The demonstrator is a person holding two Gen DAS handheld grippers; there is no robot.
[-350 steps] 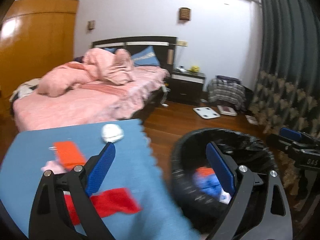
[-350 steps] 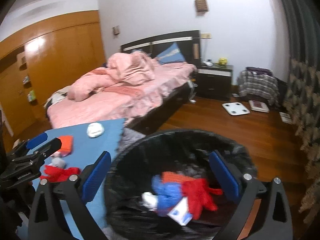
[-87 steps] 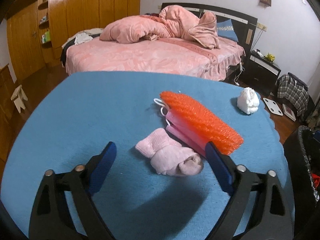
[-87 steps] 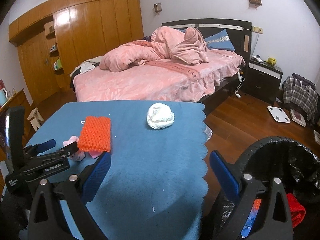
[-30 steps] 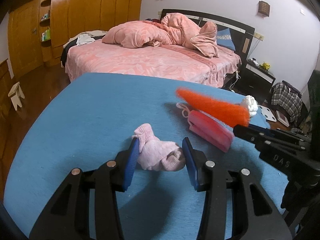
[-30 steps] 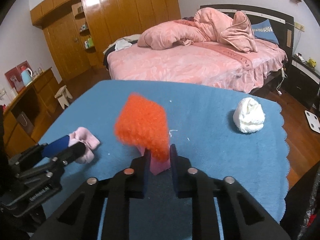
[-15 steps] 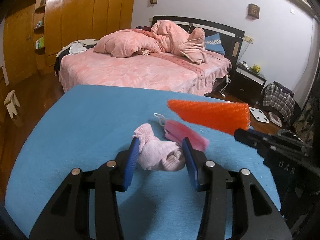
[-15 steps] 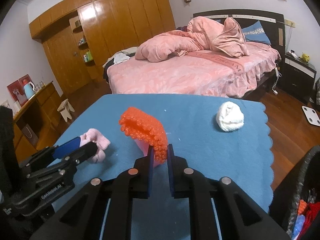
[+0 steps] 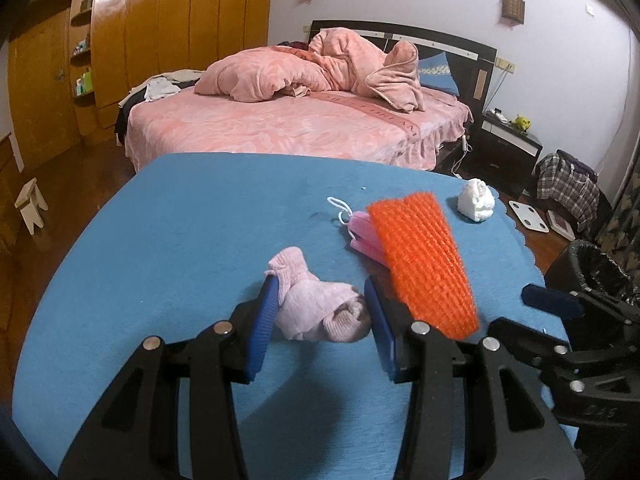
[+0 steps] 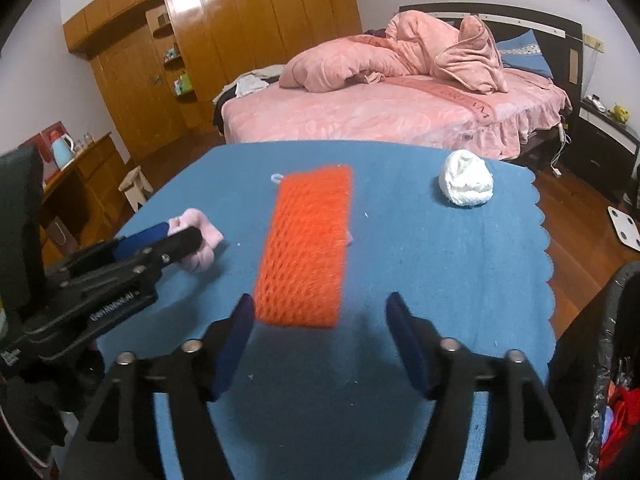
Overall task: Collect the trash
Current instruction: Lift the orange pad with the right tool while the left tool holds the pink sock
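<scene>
While the left gripper sits low over the blue table cover, its blue pads are pinched on the pink sock, one pad on each side, sock bunched betw. them and resting on the cover.

Right gripper: jaws spread wide, have just been opening. Nothing pressed betw. the pads. Orange mesh sponge is just ahead of the pads, free of both; edges blurred, so can't tell if it's lying flat or a little off the cover. From the left wrist view the same sponge looks tilted, its far end over a pink item w/ a white loop cord; the pink item is mostly hidden, prob. a second sponge or pad.

White crumpled wad sits on the cover toward the far right corner, well apart from sponge and sock, near the scalloped edge.

Trash bin w/ black liner stands off the table's right edge; red and blue scraps show inside.

Bkgd: bed w/ pink bedding, wood wardrobe, wood floor, white scale on floor, dark nightstand.
</scene>
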